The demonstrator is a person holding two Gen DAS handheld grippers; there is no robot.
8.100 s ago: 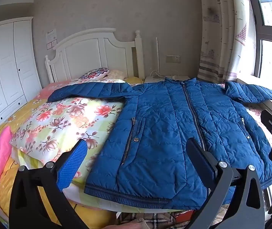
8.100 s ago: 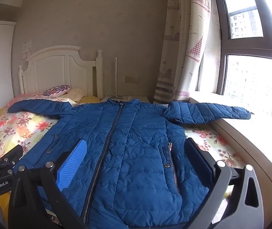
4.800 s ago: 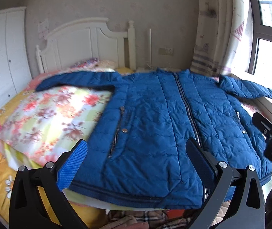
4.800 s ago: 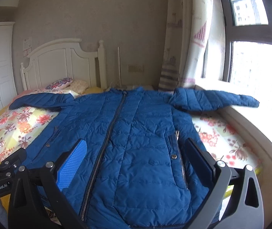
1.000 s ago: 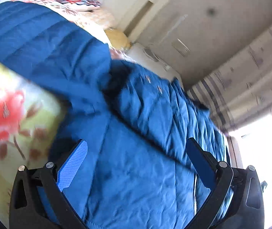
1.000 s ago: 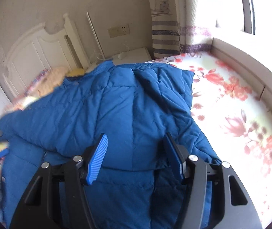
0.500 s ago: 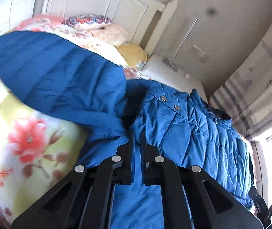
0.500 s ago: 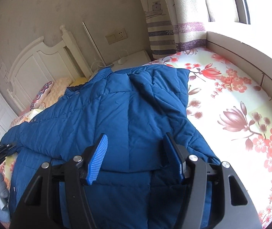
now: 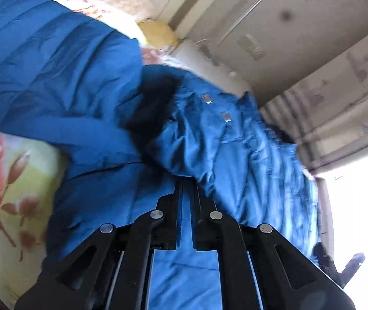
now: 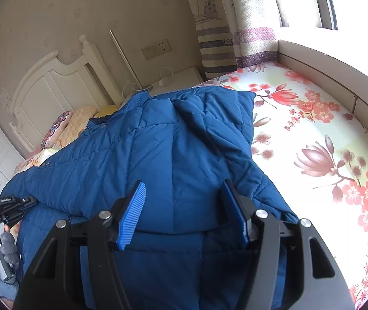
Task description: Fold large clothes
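Lying just ahead of the left gripper [image 9: 186,188], whose jaws are pressed together, the jacket [image 10: 158,155] sleeve [image 9: 54,77] runs leftward; the right gripper [image 10: 184,206] stands apart, straddling quilting.

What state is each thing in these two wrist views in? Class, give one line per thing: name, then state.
Blue jacket: lying on the bed, right side folded inward.
Left gripper: shut, at the jacket near its left sleeve.
Right gripper: jaws apart over the folded side.
Flowered bedspread: spread flat, partly covered.
Curtain: drawn aside.
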